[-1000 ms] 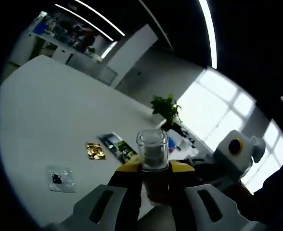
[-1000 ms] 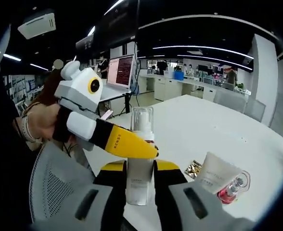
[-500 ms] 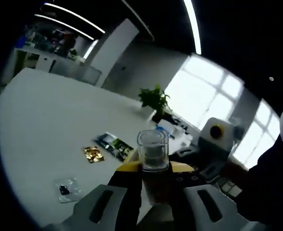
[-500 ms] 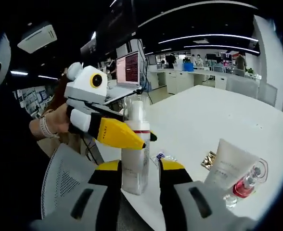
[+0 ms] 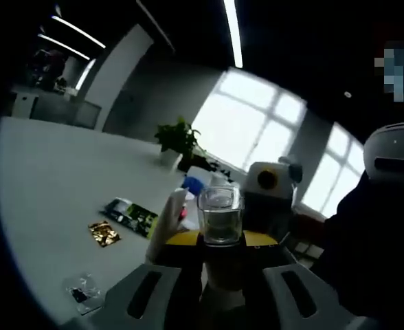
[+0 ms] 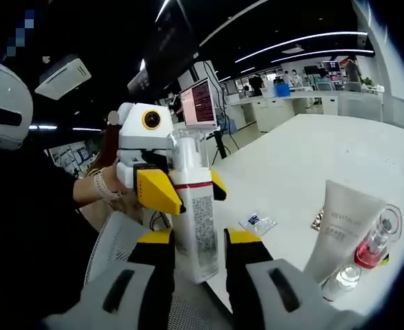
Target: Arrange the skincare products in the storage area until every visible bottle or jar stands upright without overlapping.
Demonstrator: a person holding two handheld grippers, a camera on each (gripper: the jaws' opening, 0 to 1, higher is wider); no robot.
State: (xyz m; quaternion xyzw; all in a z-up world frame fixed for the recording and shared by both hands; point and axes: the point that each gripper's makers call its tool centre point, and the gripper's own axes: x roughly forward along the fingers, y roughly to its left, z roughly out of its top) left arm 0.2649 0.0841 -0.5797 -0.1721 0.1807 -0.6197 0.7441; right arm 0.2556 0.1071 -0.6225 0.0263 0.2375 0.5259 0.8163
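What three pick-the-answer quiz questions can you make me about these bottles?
1. In the right gripper view, where is the white tube?
A. On the table, right of the pump bottle
B. On the chair
C. Inside a box

2. What colour is the liquid in the small clear bottle?
A. Green
B. Blue
C. Pink

3. What is happening to the pump bottle?
A. It lies flat on the table
B. Both grippers hold it
C. It stands alone, untouched

Answers:
1 A: the tube stands on the white tabletop, to the right of the bottle.
2 C: the bottle next to the tube is pink inside.
3 B: the right gripper holds its body and the left gripper holds it near the top.
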